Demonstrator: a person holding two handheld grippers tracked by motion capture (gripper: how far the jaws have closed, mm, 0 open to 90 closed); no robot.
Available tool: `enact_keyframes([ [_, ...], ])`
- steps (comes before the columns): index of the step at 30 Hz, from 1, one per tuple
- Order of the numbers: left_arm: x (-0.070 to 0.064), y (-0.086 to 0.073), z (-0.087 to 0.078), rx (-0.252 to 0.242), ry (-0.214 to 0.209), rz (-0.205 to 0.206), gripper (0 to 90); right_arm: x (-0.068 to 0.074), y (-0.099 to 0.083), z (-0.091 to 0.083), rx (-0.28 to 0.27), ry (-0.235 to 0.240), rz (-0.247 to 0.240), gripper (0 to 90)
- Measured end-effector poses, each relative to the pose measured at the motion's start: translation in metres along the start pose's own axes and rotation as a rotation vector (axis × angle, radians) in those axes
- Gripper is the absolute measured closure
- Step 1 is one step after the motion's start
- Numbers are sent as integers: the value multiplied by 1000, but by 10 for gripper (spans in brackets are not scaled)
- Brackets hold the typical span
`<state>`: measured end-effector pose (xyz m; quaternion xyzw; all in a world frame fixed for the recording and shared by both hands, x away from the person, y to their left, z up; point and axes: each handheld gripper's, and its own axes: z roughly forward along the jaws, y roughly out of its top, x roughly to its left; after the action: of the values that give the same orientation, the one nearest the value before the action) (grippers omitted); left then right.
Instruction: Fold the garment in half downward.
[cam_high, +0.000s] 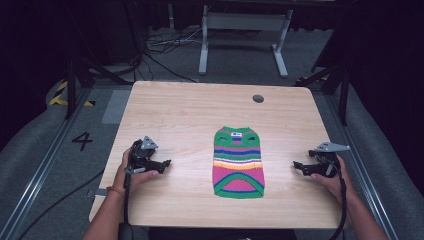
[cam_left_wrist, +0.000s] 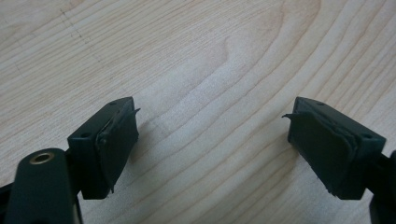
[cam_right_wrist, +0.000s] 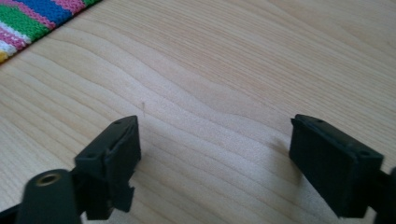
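A small striped knitted sweater (cam_high: 238, 161) in green, pink, blue, white and orange lies flat in the middle of the wooden table (cam_high: 190, 110), neck away from me. My left gripper (cam_high: 165, 163) rests on the table to its left, open, jaws pointing toward the sweater. In the left gripper view the gap of that gripper (cam_left_wrist: 212, 126) holds nothing but bare wood. My right gripper (cam_high: 298, 166) sits at the right, open, aimed at the sweater. The right gripper view has a corner of the sweater (cam_right_wrist: 32, 21) at top left, beyond its own open gap (cam_right_wrist: 215, 140).
A round dark grommet hole (cam_high: 258, 98) sits near the table's far edge. Beyond the table stand a white frame (cam_high: 245, 30) and loose cables on the floor. A floor mark "4" (cam_high: 82, 140) lies to the left.
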<state>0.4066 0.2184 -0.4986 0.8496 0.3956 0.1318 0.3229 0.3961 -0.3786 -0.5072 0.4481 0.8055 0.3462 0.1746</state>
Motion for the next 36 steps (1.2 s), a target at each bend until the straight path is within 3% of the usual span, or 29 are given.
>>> enact_keyframes([
  [8, -3, 11, -7, -54, -4, 9, 228, 2, 4, -2, -1, 34, -31, 292],
  [12, -2, 21, -9, -47, 2, 25, 252, 6, 13, -4, -10, 73, -55, 390],
  [15, -3, 30, -9, -53, -28, 16, 269, 12, 22, -3, -1, 79, -83, 417],
  [17, -4, 37, -7, -39, -21, 42, 282, 15, 29, -1, 1, 87, -94, 442],
  [24, -7, 65, 4, -50, -61, 92, 358, 23, 55, 7, -10, 100, -141, 485],
  [30, -10, 86, 21, -76, -98, 71, 365, 25, 78, 16, -39, 118, -146, 491],
  [33, -13, 98, 31, -82, -106, 91, 377, 27, 90, 25, -24, 120, -158, 496],
  [36, -15, 107, 42, -80, -124, 76, 391, 30, 104, 34, -24, 125, -166, 503],
])
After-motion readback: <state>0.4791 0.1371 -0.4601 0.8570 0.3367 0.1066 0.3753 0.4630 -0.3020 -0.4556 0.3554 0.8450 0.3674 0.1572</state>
